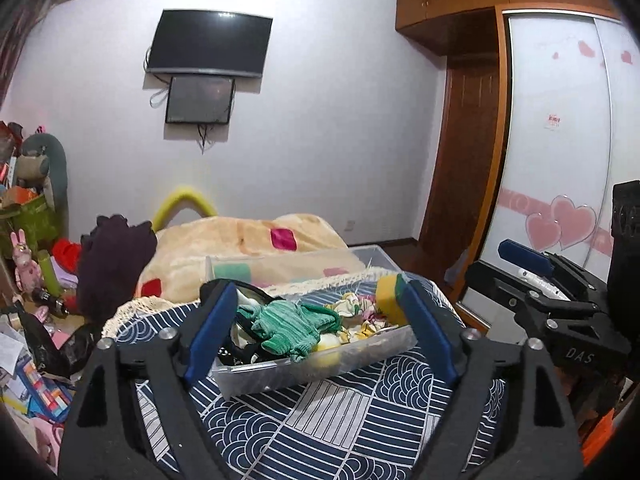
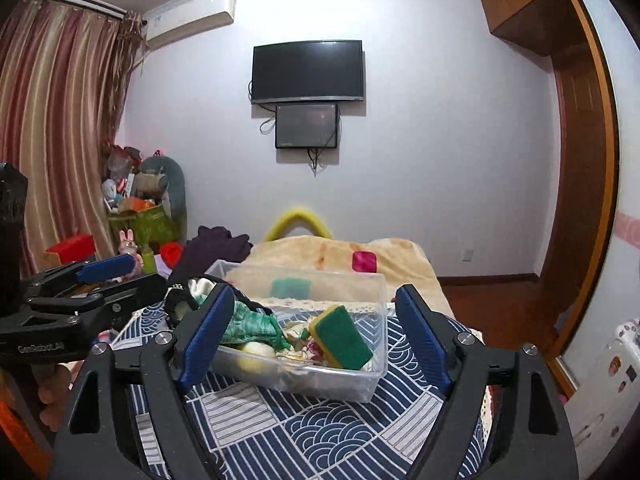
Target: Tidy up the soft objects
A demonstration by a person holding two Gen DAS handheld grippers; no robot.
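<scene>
One clear plastic bin sits on the navy wave-patterned bedspread, and a second clear bin stands just behind it, touching or nearly touching; the two may be nested, which cannot be settled from either view. The near bin holds one green-and-yellow sponge, tilted with its green face up toward the right end, one green knitted cloth toward the left end, one pale yellow rounded item at the front wall, and a bundle of patterned cloths in the middle whose number cannot be counted. A further green sponge shows through the wall of the rear bin. One dark fabric piece hangs over the near bin's left rim. Two grippers are present. The left gripper is held level, pointing along the bed, its blue-padded fingers spread wide and holding nothing; the near bin lies ahead of and between its fingertips, not touched. The right gripper is likewise level and spread wide, empty, with the near bin between and ahead of its fingers. Each gripper appears at the edge of the other's view, side by side and apart. A beige blanket lies beyond the bins.
</scene>
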